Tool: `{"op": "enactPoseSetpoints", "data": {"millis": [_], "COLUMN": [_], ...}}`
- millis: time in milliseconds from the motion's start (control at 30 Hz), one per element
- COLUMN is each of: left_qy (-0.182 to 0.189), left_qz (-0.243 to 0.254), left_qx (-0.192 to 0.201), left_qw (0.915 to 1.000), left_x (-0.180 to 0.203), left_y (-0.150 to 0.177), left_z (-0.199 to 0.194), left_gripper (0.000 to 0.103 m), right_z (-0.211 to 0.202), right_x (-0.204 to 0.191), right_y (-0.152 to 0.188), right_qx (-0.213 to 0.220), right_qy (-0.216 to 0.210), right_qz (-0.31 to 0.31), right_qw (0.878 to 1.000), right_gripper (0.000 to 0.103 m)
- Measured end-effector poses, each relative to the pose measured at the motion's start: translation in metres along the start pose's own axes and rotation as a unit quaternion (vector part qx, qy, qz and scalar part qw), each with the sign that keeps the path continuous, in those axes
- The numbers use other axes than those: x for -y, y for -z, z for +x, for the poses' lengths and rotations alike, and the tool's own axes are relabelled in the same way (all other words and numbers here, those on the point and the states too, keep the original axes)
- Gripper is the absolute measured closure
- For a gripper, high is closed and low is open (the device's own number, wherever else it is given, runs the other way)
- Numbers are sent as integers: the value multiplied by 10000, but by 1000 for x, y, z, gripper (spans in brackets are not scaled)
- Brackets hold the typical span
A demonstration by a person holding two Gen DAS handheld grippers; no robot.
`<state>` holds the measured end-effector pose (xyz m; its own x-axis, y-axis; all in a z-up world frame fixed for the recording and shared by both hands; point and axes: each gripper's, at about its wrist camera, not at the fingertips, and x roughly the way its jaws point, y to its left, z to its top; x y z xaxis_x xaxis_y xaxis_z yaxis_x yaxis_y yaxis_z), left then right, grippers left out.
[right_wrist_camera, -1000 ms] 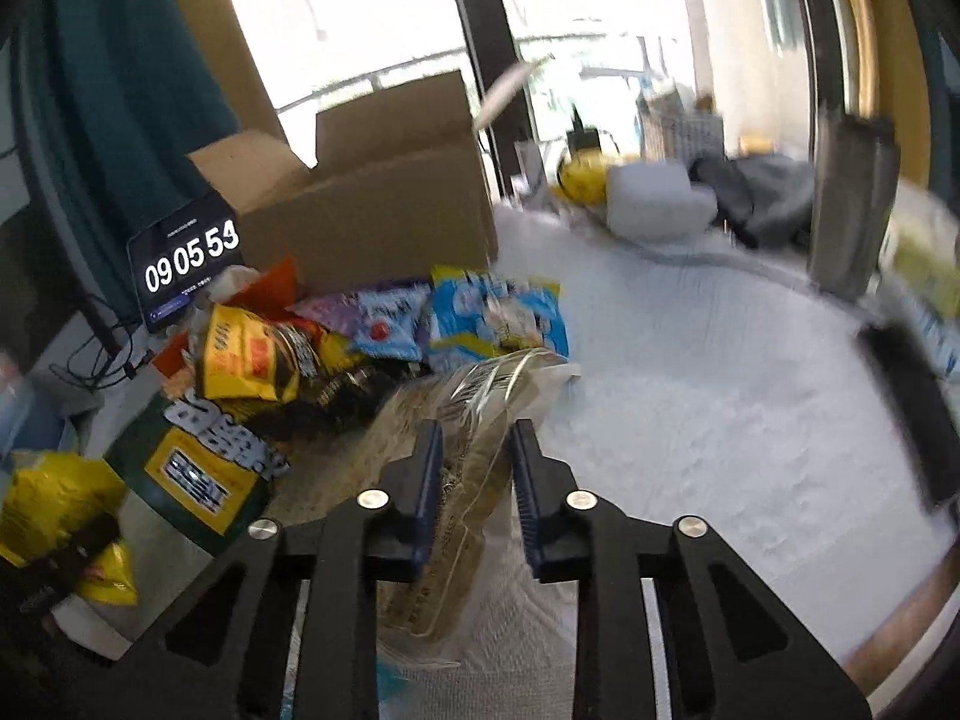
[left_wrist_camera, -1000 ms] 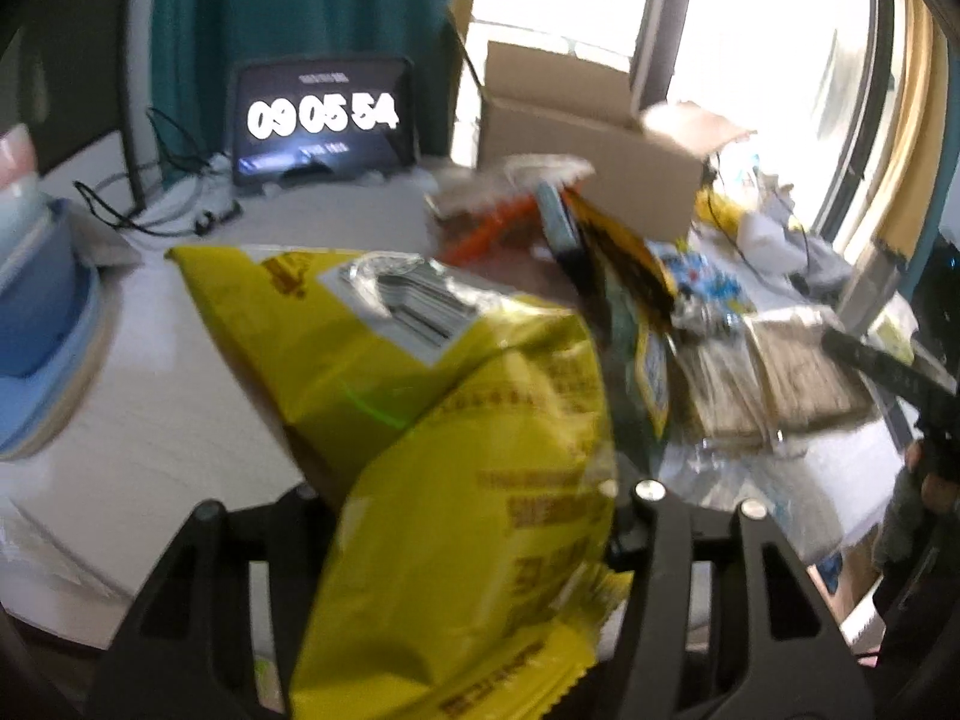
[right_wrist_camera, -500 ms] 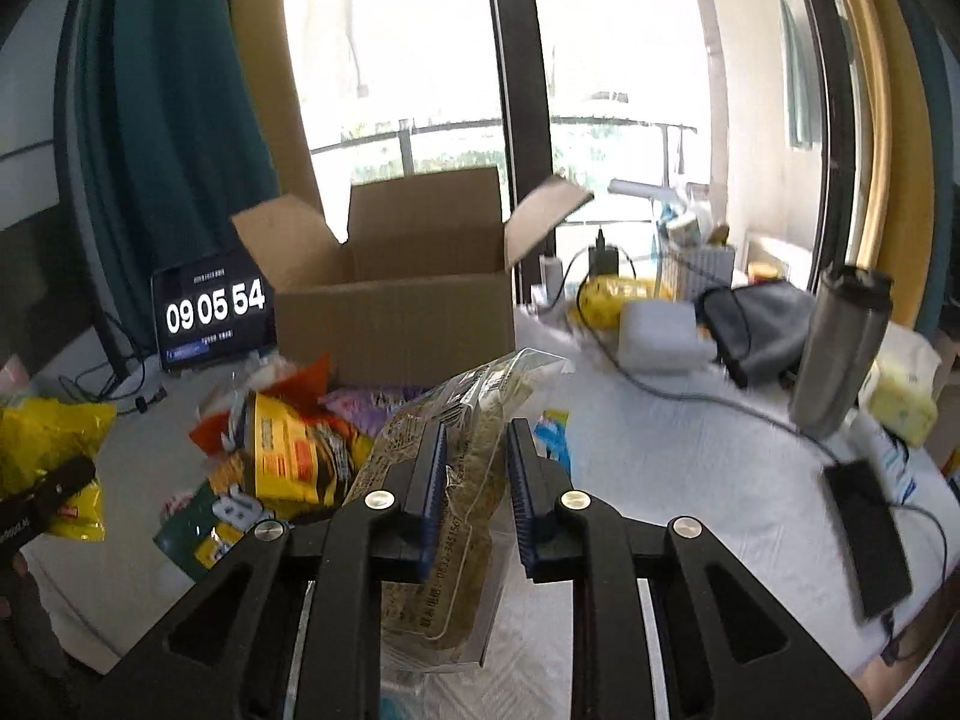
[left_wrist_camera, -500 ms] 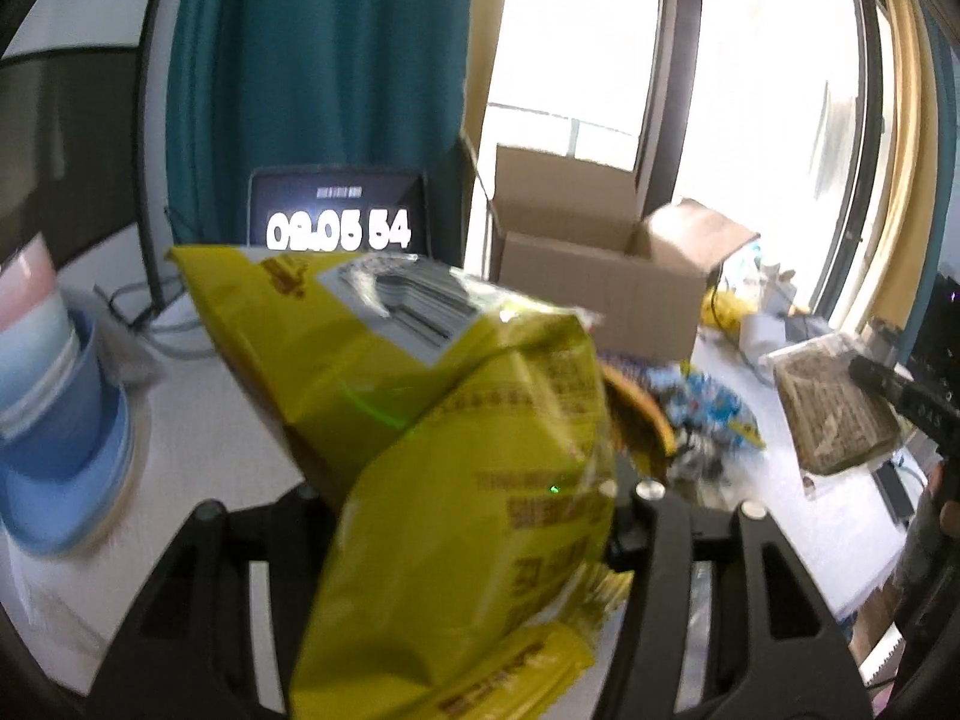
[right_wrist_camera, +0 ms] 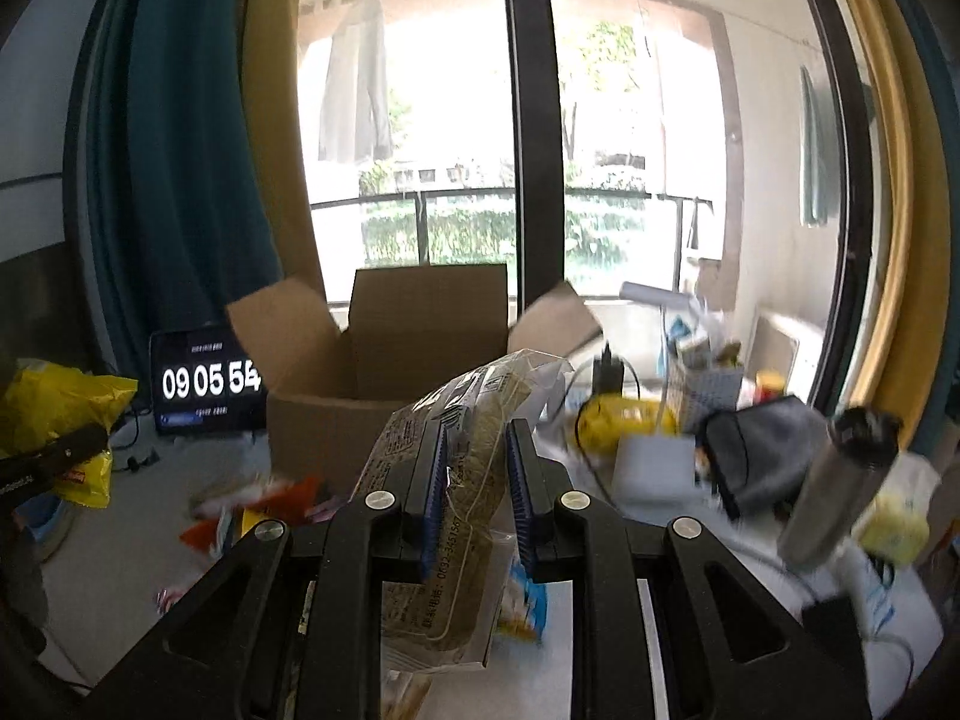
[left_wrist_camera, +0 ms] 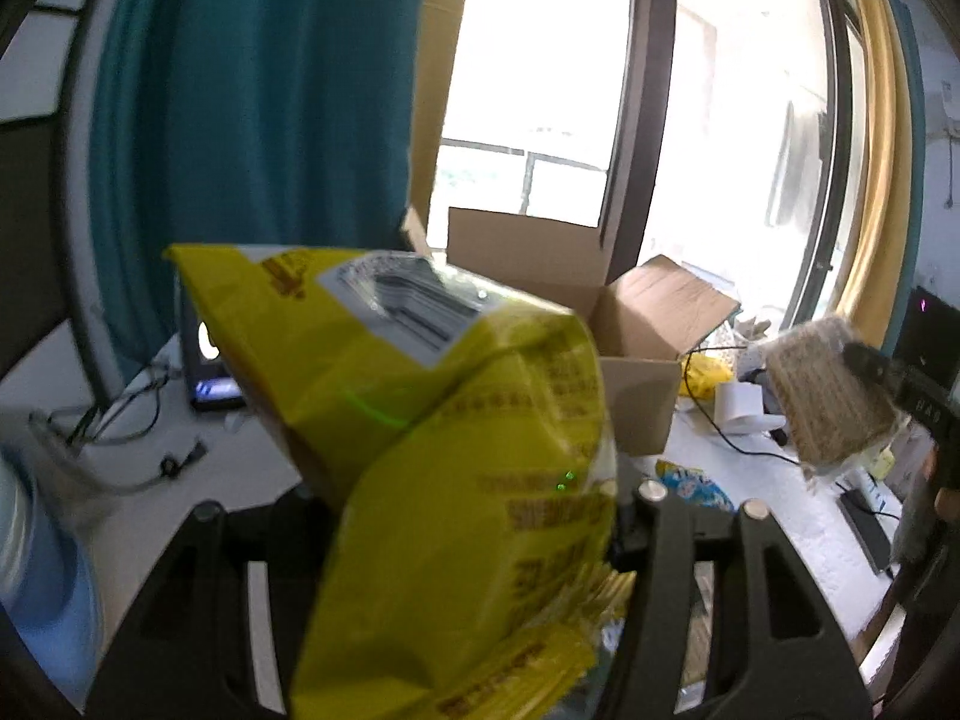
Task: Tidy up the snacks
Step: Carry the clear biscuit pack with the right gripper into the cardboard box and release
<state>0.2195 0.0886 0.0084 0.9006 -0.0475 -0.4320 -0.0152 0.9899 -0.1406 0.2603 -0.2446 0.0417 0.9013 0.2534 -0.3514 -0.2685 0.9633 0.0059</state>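
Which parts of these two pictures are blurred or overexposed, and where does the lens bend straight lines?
Left wrist view: the window is blown out white, the yellow bag is slightly soft, the frame edges curve. Right wrist view: the steel bottle and the snacks on the table are motion-blurred, the clock is sharp, the window posts bow outward.

The open cardboard box point(right_wrist_camera: 384, 420) stands toward the table's point(right_wrist_camera: 120, 540) far edge. A clock display point(right_wrist_camera: 207, 384) stands just left of it; loose snack packets point(right_wrist_camera: 252, 504) lie before it. A metal flask point(right_wrist_camera: 840, 486) stands well right, behind a cable point(right_wrist_camera: 780, 570).
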Motion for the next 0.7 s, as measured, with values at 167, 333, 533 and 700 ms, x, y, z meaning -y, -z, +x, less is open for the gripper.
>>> {"op": "enactPoseSetpoints", "data": {"millis": [167,333,533,700], "left_qy": [296,411,513,398], "left_qz": [169,321,738,669], "left_qx": [-82,3,95,61], "left_qw": [9994,9986,9959,9969], "left_x": [3,10,24,26], "left_y": [-30,-55,-92,-114], "left_z": [37,72,123,172], "left_gripper": [44,43,43,43], "right_z": [24,49,100,143], "right_x": [3,6,12,16], "right_y": [-34,-60,-88,-104], "right_qx": [224,417,500,506], "right_qy": [-38,-55,-22,-38], "right_qz": [-153,-243,-254,-175], "right_qw": [9996,9988,9984,9986], "right_gripper": [81,81,81,81]}}
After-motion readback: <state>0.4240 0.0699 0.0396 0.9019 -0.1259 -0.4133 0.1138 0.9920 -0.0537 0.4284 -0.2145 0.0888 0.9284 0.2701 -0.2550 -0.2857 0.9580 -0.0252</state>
